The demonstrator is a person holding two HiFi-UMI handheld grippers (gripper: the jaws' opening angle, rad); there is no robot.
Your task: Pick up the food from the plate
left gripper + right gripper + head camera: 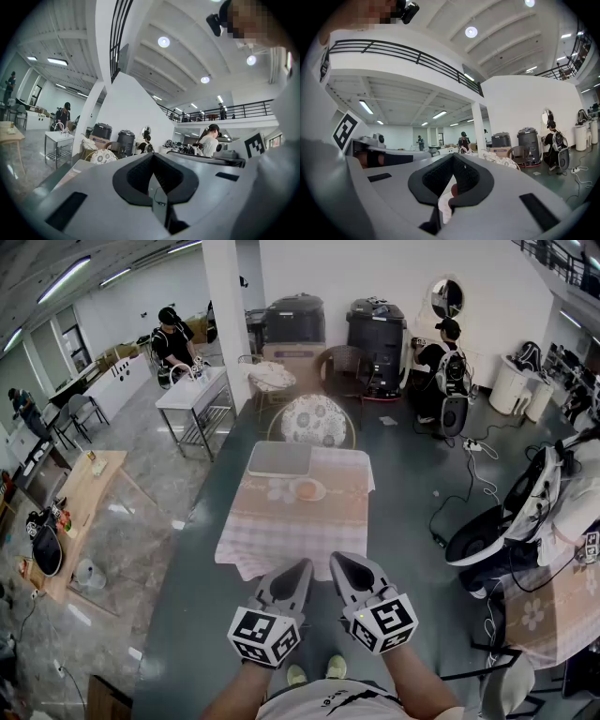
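Observation:
A table [281, 526] with a pale checked cloth stands ahead of me on the grey floor. On its far half a white plate [321, 493] holds a round orange-tan piece of food [306, 487]. My left gripper [301, 568] and right gripper [339, 562] hang side by side in the air short of the table's near edge, both pointing at it. The left gripper [152, 156] has its jaws together with nothing in them. The right gripper [453, 156] is shut and empty too. Neither touches the plate or the food.
A grey tray [279, 458] lies at the table's far left corner, and a chair [314, 420] with a patterned cushion stands behind it. A person in white [553, 507] is at the right, cables [469, 484] cross the floor, and a wooden table [80, 498] stands left.

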